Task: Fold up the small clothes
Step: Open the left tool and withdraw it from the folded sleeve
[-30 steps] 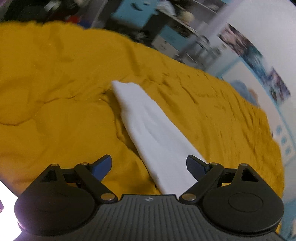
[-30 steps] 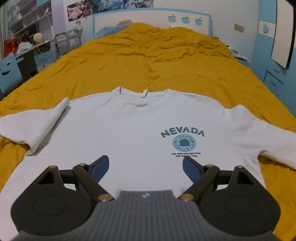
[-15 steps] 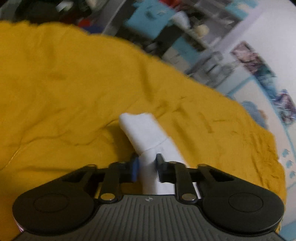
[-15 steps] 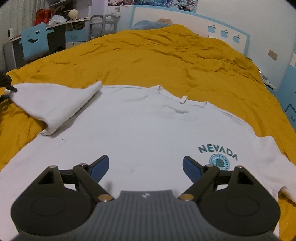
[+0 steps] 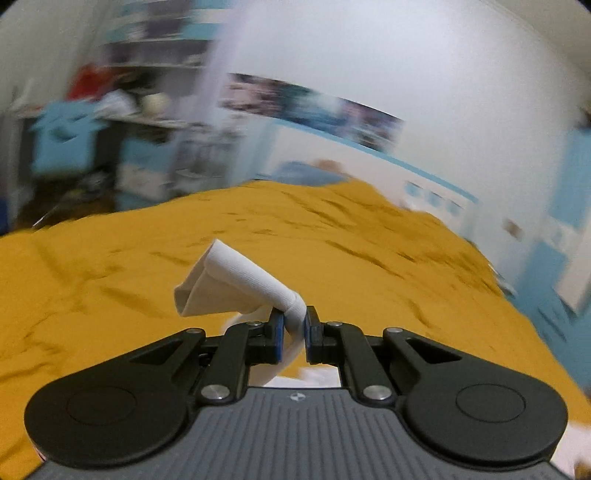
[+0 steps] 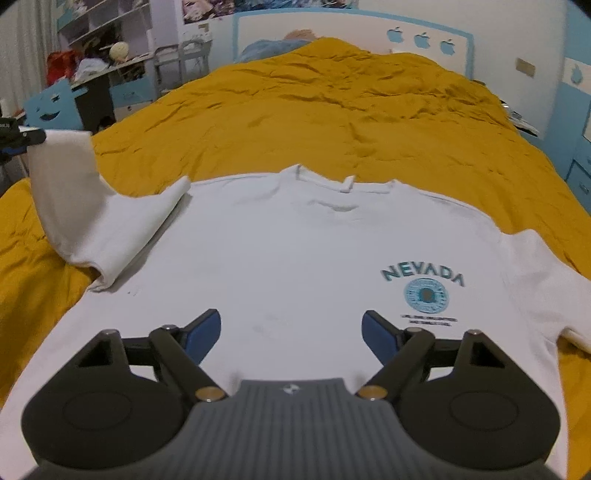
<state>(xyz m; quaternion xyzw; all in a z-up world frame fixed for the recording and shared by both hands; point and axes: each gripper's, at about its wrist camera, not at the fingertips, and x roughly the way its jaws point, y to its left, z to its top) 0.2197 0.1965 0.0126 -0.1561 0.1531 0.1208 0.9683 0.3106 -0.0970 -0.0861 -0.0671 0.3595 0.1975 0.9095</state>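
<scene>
A white T-shirt [image 6: 295,258] printed with NEVADA lies flat, front up, on a mustard-yellow bedspread [image 6: 332,122]. Its left sleeve [image 6: 70,192] is lifted off the bed at the far left of the right wrist view, held by my left gripper [image 6: 22,142]. In the left wrist view that gripper [image 5: 294,326] is shut on the sleeve's cuff [image 5: 229,284], which sticks out ahead of the pads. My right gripper [image 6: 291,332] hovers over the shirt's lower middle; its jaws stand wide and are closing, with only flat fabric below them.
The shirt's right sleeve [image 6: 546,266] lies spread on the bed. A blue headboard [image 6: 351,33] stands at the far end. A desk with shelves and clutter [image 6: 96,70] stands off the left side, and blue drawers [image 6: 580,166] at the right.
My left gripper closed on the sleeve's cuff, then rose and swung with it, lifting the sleeve off the bedspread. My right gripper shifted a little over the shirt.
</scene>
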